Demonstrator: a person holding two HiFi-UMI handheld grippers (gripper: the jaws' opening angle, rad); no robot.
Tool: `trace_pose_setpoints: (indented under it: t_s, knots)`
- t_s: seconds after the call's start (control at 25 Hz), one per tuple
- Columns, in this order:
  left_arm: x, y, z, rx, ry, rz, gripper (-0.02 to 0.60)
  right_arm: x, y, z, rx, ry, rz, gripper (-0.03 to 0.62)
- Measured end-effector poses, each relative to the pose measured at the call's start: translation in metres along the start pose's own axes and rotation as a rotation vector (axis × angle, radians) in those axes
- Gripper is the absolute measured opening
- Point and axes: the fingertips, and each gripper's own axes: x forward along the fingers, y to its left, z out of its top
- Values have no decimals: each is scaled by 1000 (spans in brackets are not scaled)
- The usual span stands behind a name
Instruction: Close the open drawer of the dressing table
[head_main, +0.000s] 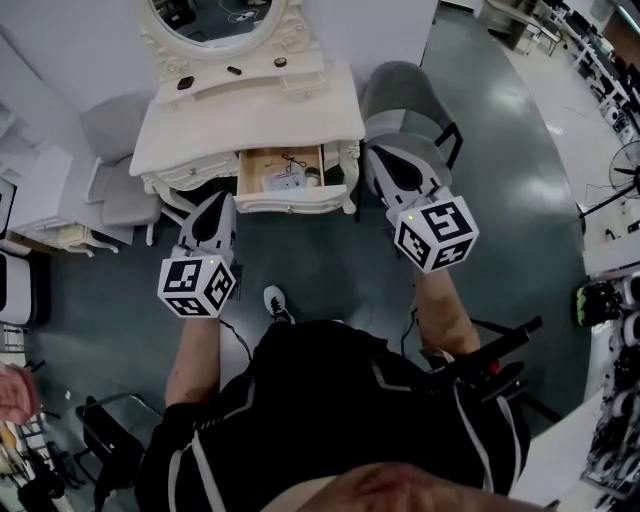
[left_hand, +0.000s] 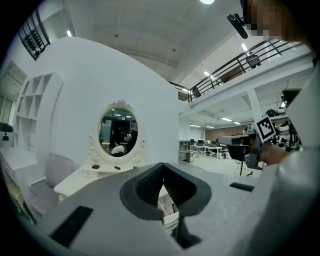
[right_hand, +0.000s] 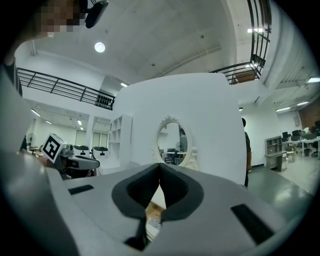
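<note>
Cream wood-lined drawer (head_main: 290, 204) of white carved dressing table (head_main: 300, 115) open (clutter (head_main: 288, 178) inside) | your left gripper (head_main: 213, 205) and right gripper (head_main: 383, 158) flank it, jaws together, empty, likely for pushing.

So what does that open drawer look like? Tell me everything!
The drawer is pulled well out of the middle of the cream dressing table, towards the person. Its front is cream with carved edging; inside looks like bare light wood. A white packet, a thin dark cord and a small dark thing lie in it. The left gripper and right gripper hang near it, one each side, not touching it.
</note>
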Motion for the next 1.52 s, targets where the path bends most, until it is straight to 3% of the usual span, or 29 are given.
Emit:
trace_pose_setpoints:
  t_s: [0.36,0.56,0.76,1.08,1.52]
  knots:
    - [45,58,-8,-19,11,-66,5,62,-2,-19,11,46,-45,5]
    - [69,82,-17,25,26,-95,5,95,2,-42,23,77,-46,5]
    - [89,108,-37,-1,53,-117,5,127,7,-68,39,119,-56,5]
    - [117,150,-91,14,152,-122,5,168,9,-119,72,188,-94,6]
    - [131,184,-184,12,269,-284,5,182,23,-228,114,354,-200,10]
